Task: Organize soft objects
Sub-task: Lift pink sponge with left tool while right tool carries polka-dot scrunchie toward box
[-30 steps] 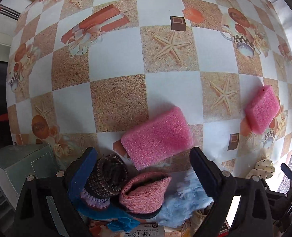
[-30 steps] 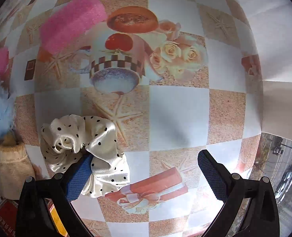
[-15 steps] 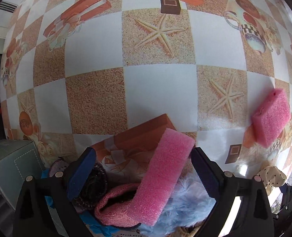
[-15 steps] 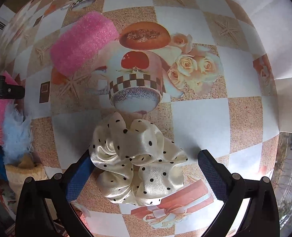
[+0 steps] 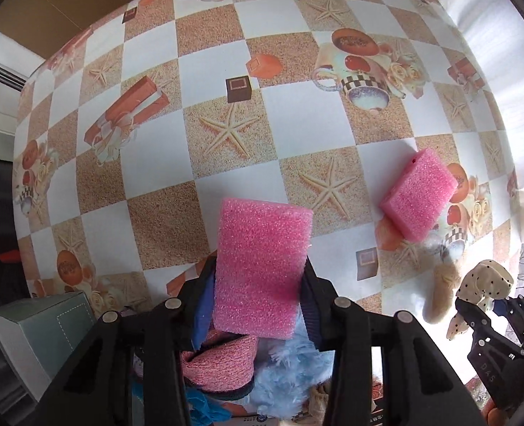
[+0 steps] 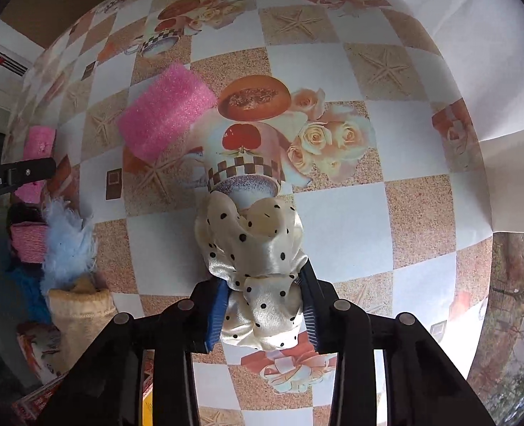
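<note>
at the near left a pile of soft things (image 5: 223, 365) is already gathered. the left gripper (image 5: 256, 305), jaws just closing, pinches a pink sponge (image 5: 262, 266) above it. farther right a second sponge (image 5: 418, 195) waits on the tablecloth (image 5: 155, 163). the right gripper (image 6: 262, 305), likewise just closing, pinches the dotted scrunchie (image 6: 258, 266).

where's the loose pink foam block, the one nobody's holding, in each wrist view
Left wrist: the loose pink foam block lies right of centre on the tablecloth.
Right wrist: the same block lies upper left of centre.
Shared landmark: the printed checkered cup right beside it.
</note>
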A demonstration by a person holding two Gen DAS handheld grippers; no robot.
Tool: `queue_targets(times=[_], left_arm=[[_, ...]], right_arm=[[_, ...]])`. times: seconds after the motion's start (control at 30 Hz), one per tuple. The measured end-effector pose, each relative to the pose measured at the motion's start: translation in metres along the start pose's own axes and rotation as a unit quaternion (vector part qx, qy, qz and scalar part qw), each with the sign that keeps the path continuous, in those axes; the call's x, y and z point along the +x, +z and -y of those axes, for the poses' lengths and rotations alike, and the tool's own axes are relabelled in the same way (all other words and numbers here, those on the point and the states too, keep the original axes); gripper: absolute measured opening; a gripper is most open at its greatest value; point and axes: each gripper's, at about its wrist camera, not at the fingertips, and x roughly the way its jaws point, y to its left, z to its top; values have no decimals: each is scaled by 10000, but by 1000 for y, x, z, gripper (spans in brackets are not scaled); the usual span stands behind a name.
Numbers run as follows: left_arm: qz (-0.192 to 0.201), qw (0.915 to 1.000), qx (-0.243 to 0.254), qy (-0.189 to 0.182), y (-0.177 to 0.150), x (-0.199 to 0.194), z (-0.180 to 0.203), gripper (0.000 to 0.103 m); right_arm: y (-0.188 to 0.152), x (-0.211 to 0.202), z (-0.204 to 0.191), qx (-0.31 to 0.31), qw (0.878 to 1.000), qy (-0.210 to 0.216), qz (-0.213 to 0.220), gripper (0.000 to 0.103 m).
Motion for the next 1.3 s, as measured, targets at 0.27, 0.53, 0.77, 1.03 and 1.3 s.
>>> queue_targets(times=[0.27, 0.53, 0.77, 1.03, 1.3], left_arm=[[610, 9948, 810, -80, -17, -58, 47, 46], [977, 9738, 1953, -628, -69, -101, 109, 46], [1156, 9518, 2614, -1110, -128, -135, 146, 46], [1223, 9216, 3375, -1475, -206, -161, 151, 46], [1338, 9174, 3443, -1478, -254, -174, 104, 46]], right_arm=[[-18, -38, 30, 294, 9993, 172, 169, 39], [-56, -54, 49, 607, 9977, 110, 295, 39], [-76, -50, 35, 679, 9972, -56, 295, 39], [-129, -57, 33, 661, 9976, -198, 62, 39], [-183, -44, -11, 223, 9990, 9, -381, 39]])
